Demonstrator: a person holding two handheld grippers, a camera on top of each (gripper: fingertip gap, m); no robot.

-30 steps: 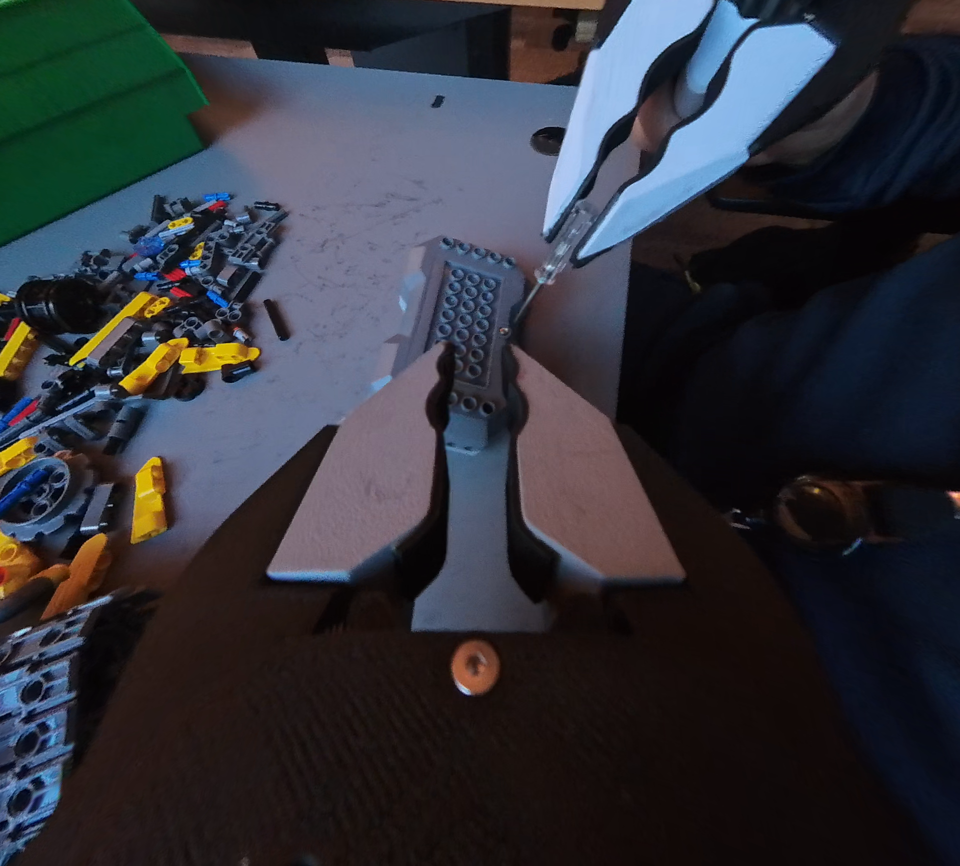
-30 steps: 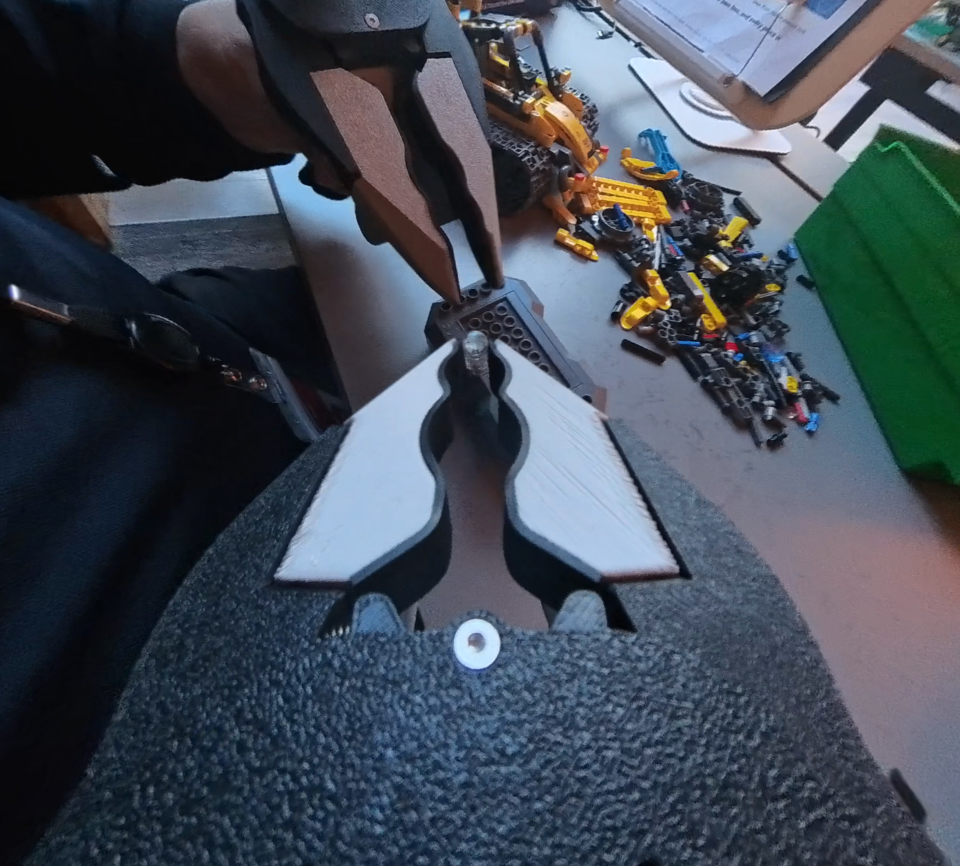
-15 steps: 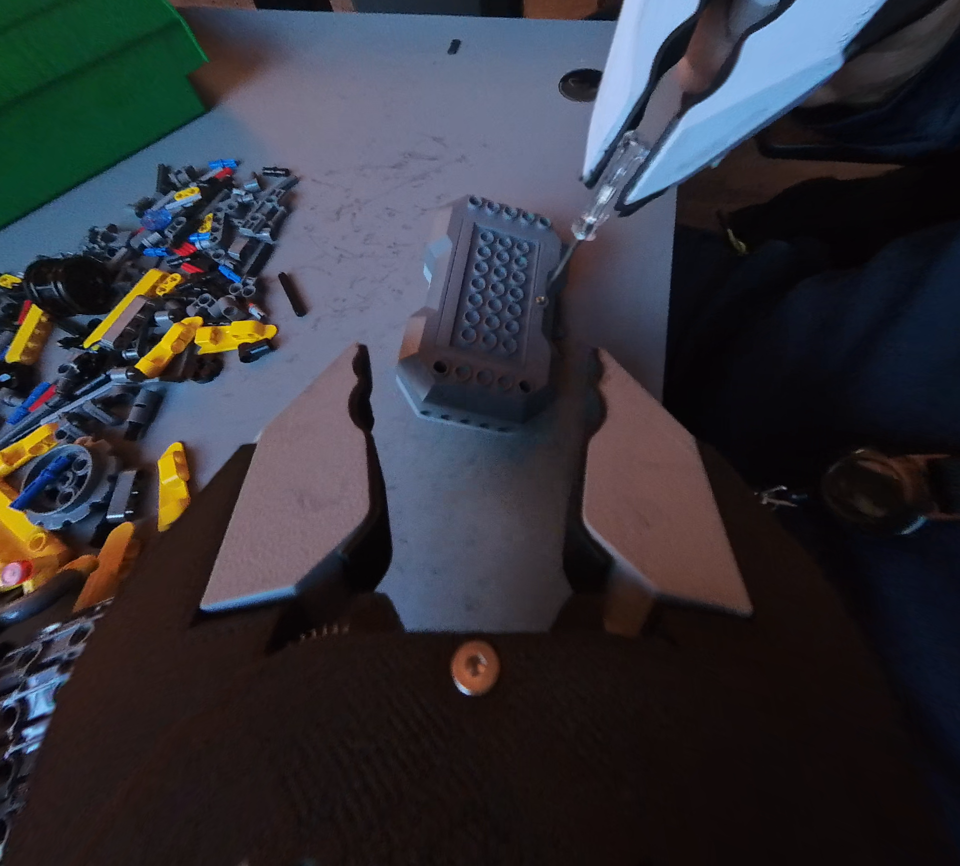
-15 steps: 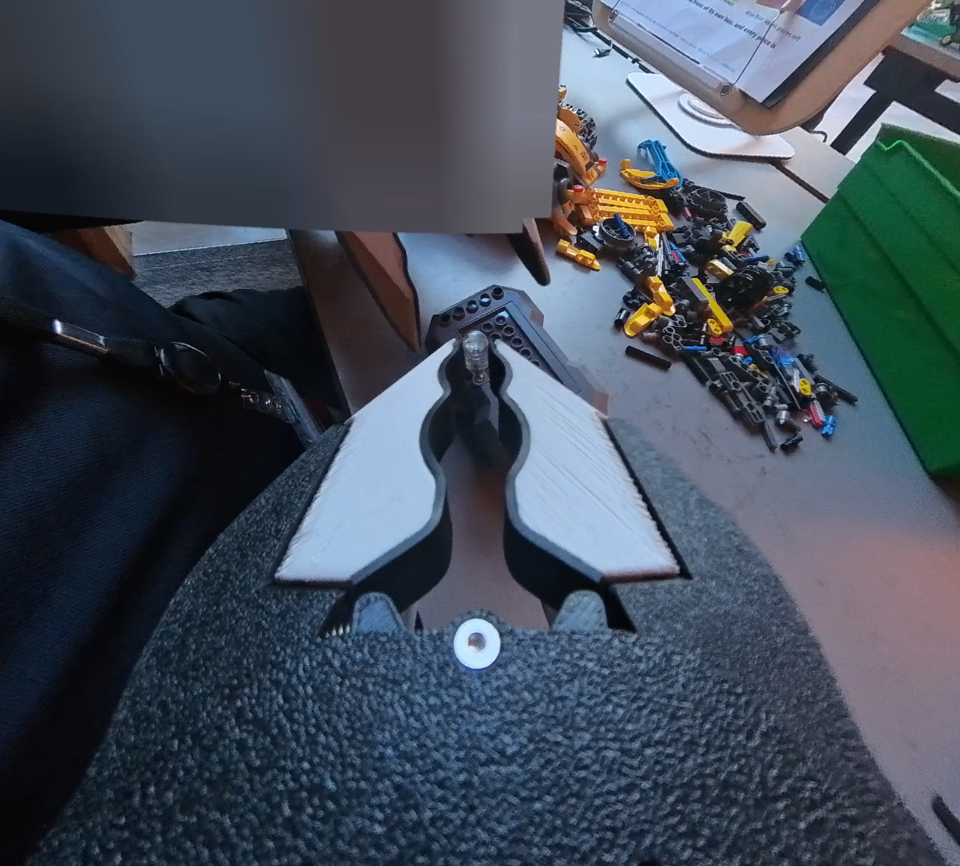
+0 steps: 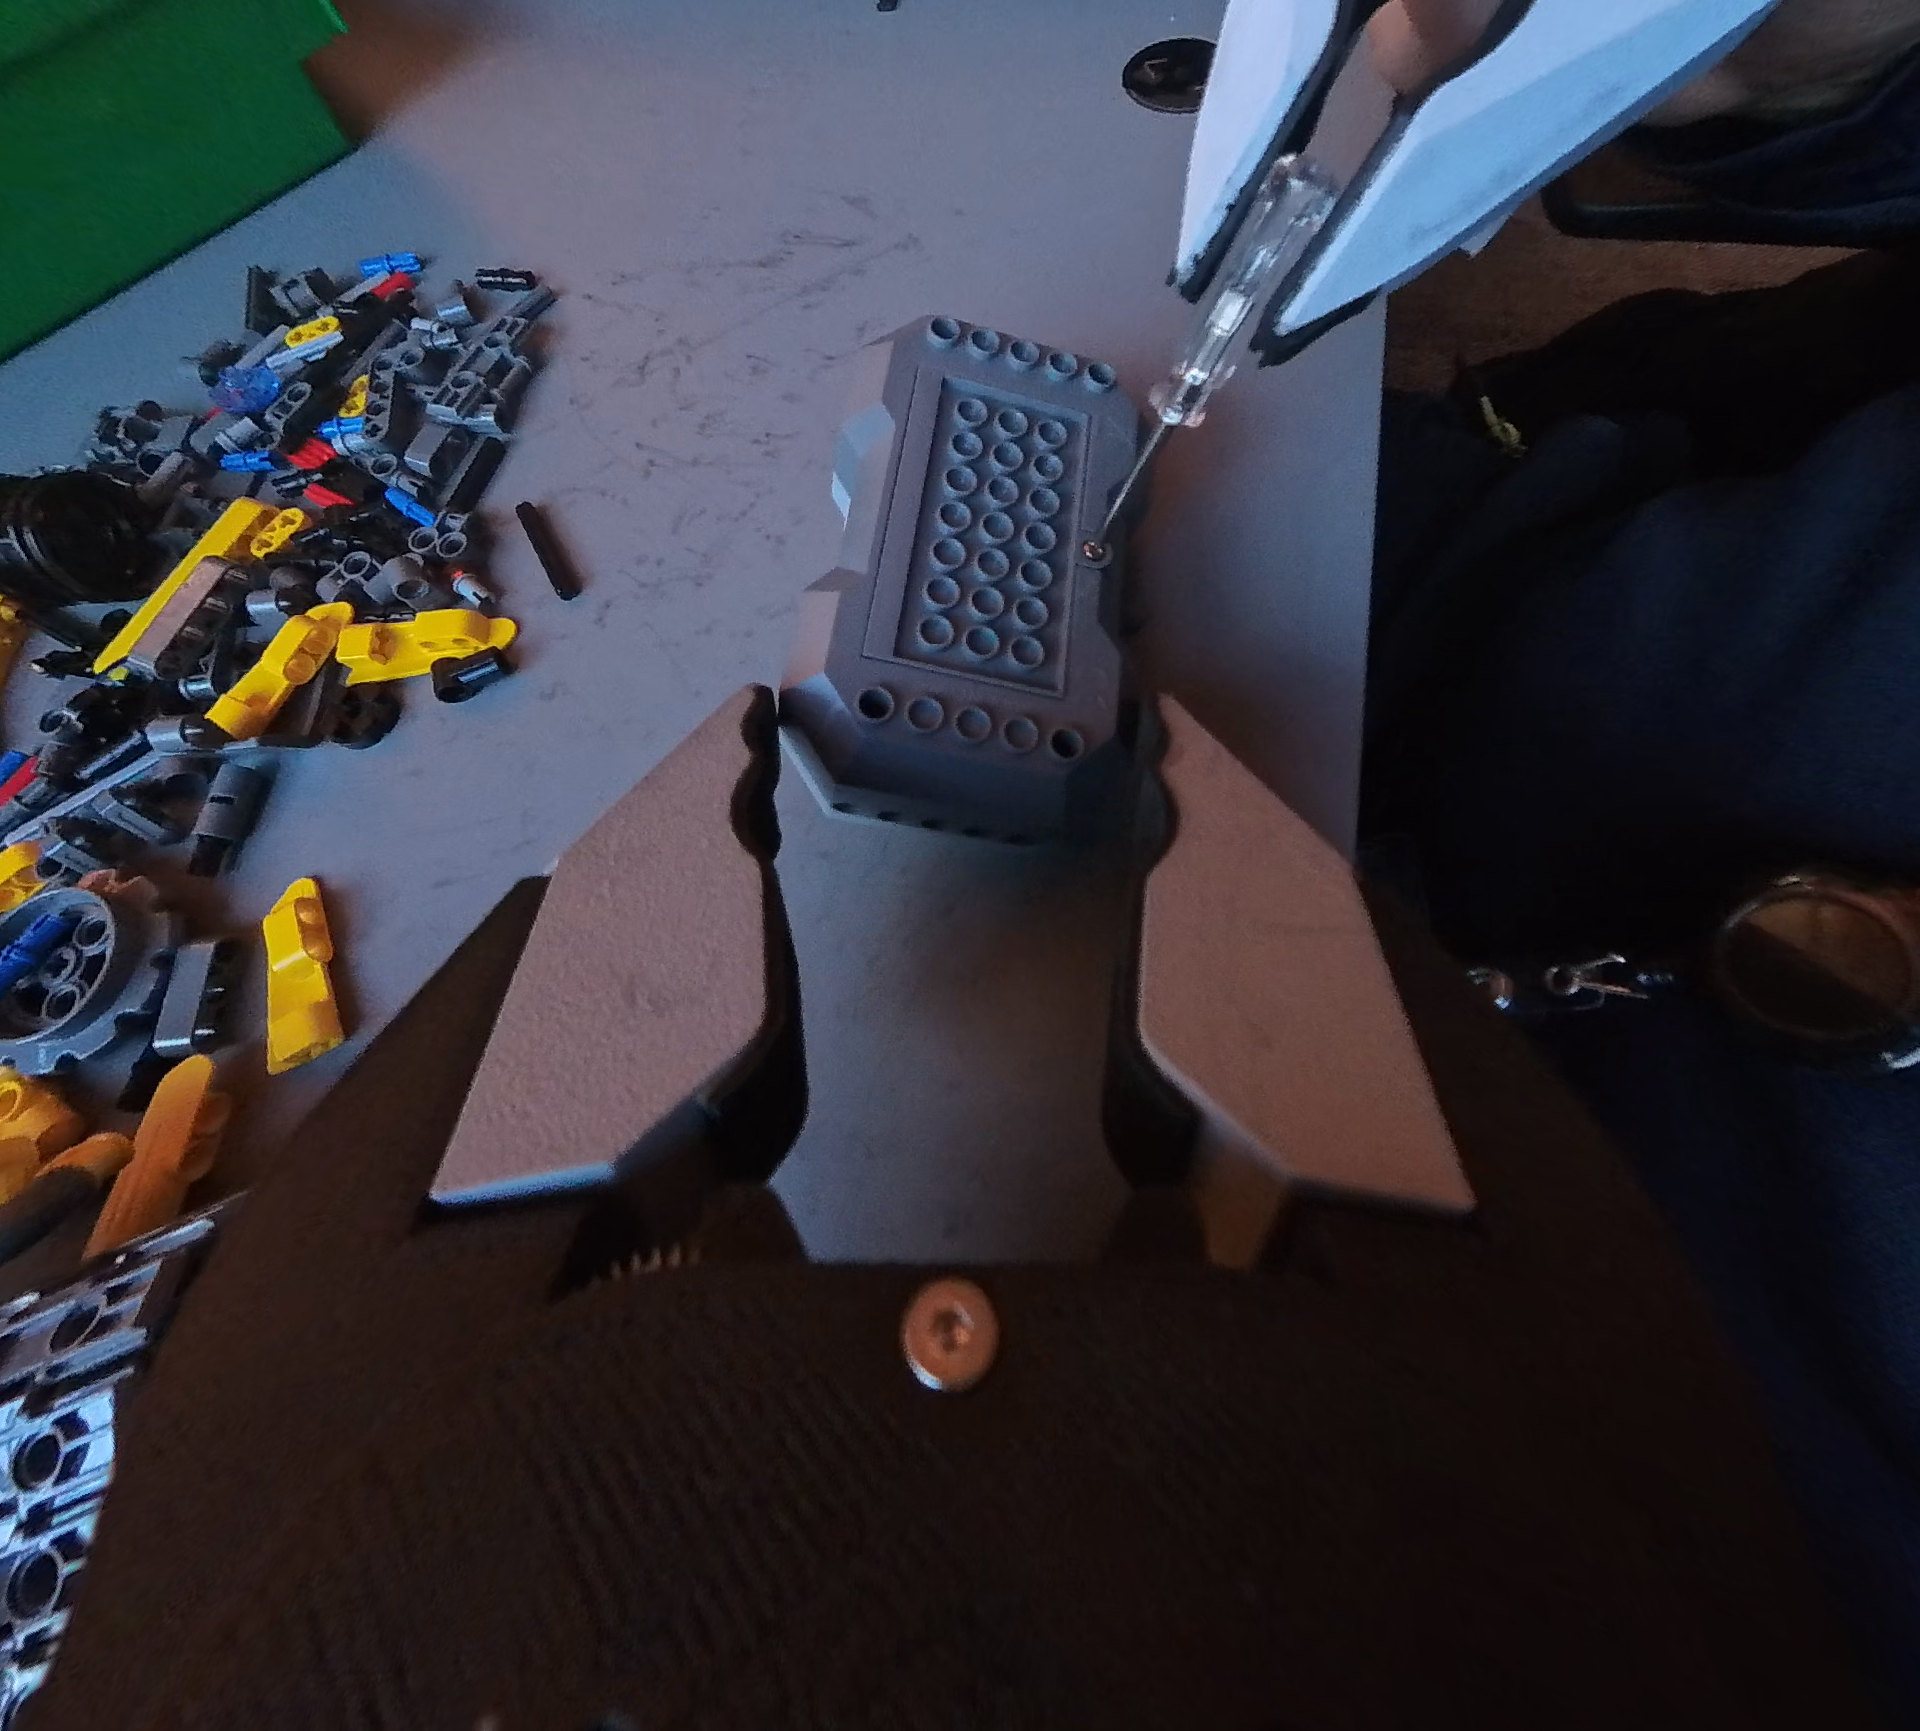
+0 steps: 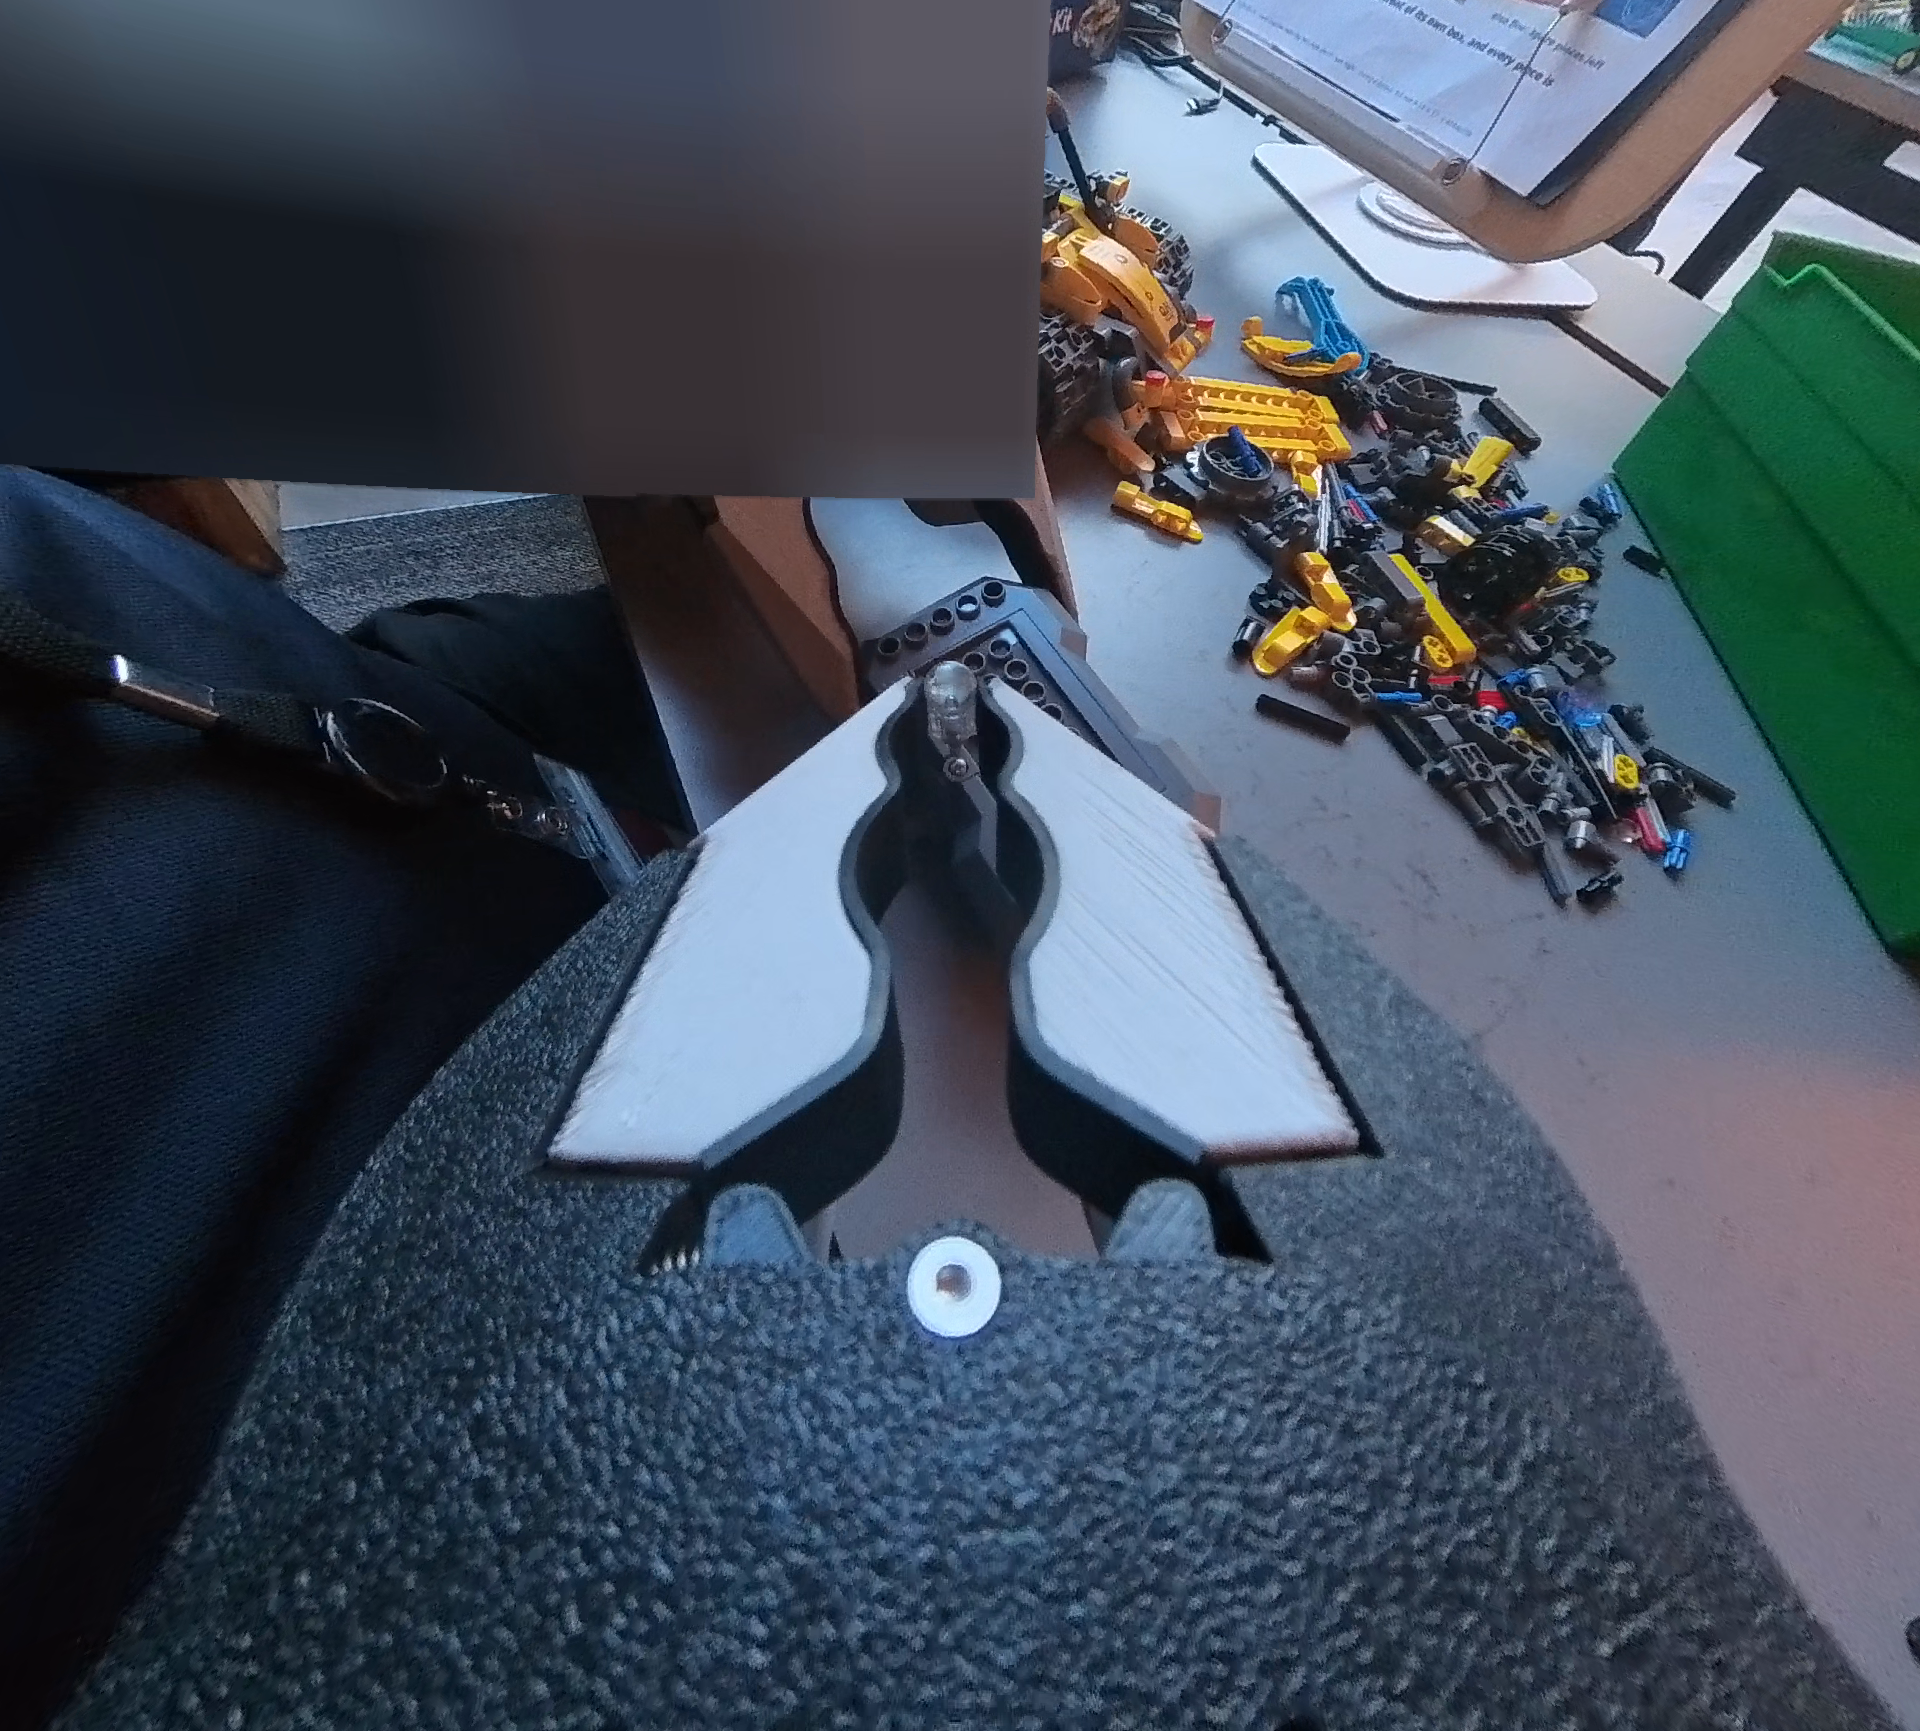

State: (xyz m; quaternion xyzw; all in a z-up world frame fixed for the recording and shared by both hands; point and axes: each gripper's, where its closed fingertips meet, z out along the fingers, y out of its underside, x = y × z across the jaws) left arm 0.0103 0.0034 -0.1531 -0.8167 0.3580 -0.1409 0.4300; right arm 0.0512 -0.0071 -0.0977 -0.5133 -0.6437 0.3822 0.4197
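Studded grey block (image 5: 987, 559) sits between spread left jaws; right jaws pinch a clear-handled screwdriver (image 5: 1236, 299).

Dim, bluish light with a warm reddish cast low in the left wrist view; the counter (image 5: 727, 154) is brighter in the right wrist view. Wide-angle bending curves the edges, and near tool bodies are dark and soft.
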